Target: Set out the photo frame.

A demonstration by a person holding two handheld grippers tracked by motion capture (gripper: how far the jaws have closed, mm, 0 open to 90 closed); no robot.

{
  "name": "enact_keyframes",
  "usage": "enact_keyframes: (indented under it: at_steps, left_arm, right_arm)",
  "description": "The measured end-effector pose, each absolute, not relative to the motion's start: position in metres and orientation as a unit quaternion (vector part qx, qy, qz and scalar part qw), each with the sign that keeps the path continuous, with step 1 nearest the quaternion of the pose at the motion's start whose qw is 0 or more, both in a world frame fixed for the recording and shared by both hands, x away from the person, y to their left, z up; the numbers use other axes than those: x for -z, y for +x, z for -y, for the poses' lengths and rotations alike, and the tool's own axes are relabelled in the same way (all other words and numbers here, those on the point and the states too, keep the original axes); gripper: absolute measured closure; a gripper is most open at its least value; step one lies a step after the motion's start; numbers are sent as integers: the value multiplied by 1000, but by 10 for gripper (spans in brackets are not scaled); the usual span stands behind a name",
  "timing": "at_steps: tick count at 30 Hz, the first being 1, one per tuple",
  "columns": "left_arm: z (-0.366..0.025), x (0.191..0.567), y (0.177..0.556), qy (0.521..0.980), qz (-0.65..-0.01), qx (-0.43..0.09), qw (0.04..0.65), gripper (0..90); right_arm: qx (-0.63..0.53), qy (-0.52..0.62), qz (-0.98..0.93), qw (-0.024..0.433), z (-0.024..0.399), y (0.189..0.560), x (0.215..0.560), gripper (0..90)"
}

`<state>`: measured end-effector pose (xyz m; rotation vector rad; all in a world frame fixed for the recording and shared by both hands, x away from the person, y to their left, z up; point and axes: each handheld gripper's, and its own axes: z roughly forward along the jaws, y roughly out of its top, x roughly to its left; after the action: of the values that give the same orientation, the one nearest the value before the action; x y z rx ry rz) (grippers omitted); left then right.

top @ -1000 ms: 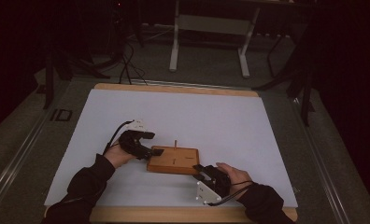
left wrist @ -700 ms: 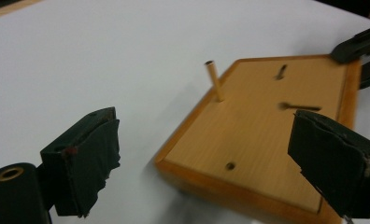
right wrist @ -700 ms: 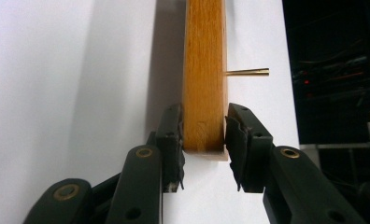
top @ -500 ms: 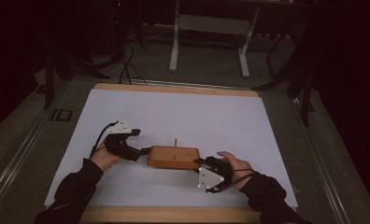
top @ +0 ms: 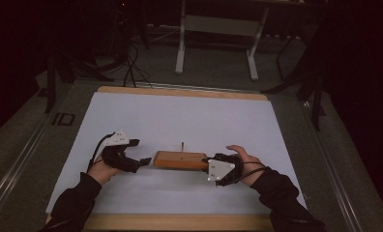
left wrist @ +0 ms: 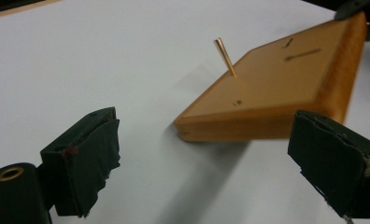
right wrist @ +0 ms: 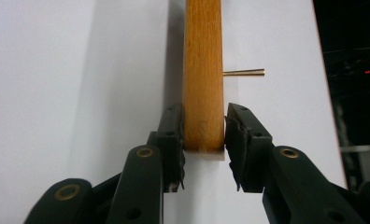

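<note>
A flat wooden board [top: 180,159] with an upright brass pin [top: 182,146] lies lengthwise at the middle front of the white sheet. My right gripper [top: 208,163] is shut on the board's right end, and its pads press the top and bottom faces of the board [right wrist: 202,56] just short of the pin [right wrist: 244,72]. That end looks slightly raised, with a shadow beneath. My left gripper [top: 140,152] stands open a little left of the board. Its jaws have just been opening and nothing is between its pads [left wrist: 87,158]. The board's near corner [left wrist: 276,79] and pin [left wrist: 225,56] lie ahead of them.
The white sheet [top: 180,116] covers a wooden tabletop whose bare edge [top: 180,92] shows at the back. Beyond the table are a stand's white legs [top: 180,58] and cables [top: 131,63] on a dark floor. A person's sleeves come in at the bottom.
My left gripper has pulled back to the left, away from the board's left end. My right hand has shifted from the board's near right corner toward its right end and risen.
</note>
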<state>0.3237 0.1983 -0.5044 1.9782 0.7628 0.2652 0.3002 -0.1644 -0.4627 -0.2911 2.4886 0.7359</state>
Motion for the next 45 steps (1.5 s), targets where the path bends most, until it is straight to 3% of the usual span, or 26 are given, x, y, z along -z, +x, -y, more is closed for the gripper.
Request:
enact_keyframes:
  at_steps: [13, 19, 45]
  left_arm:
    - [-195, 518, 322, 810, -321, -104, 479, 93]
    - [-194, 520, 323, 809, -322, -101, 481, 93]
    - [-191, 527, 323, 815, -318, -96, 476, 93]
  right_arm:
    - [-304, -57, -928, 206, 167, 339, 442, 694]
    - [-319, -22, -934, 160, 168, 363, 435, 692]
    - [-315, 37, -938, 140, 160, 420, 434, 638]
